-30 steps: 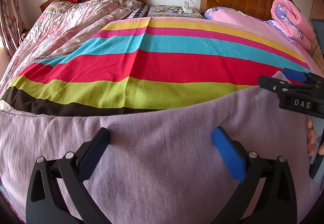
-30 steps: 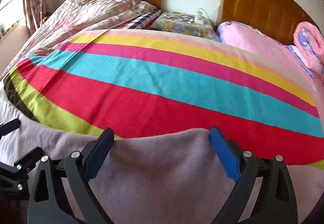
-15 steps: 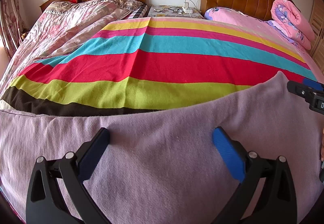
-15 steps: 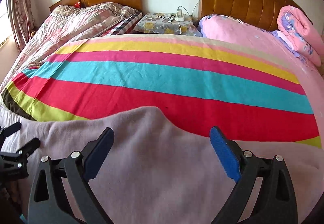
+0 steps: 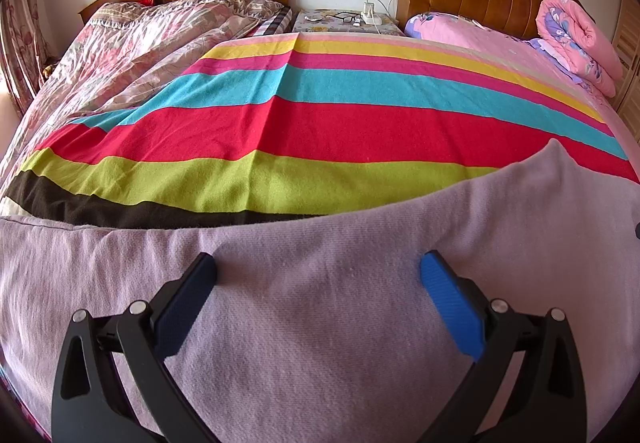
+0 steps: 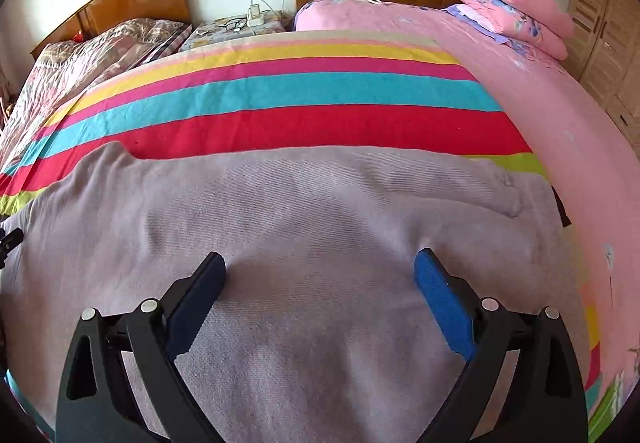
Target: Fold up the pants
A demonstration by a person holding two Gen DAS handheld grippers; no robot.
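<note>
**Lilac pants flat on striped blanket**

The soft, finely ribbed pants [image 5: 320, 323] lie spread across the fuzzy striped blanket [image 5: 320, 131] on the bed. Left tool [image 5: 318, 283] and right tool [image 6: 320, 279] hover above, blue pads wide apart, holding nothing.

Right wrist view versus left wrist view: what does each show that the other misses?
Only the right wrist view shows the wardrobe doors and the pants' right-hand end. Only the left shows the blanket's black stripe and the curtain. Both show open tongs, right and left, over the lilac pants on the striped blanket.
</note>
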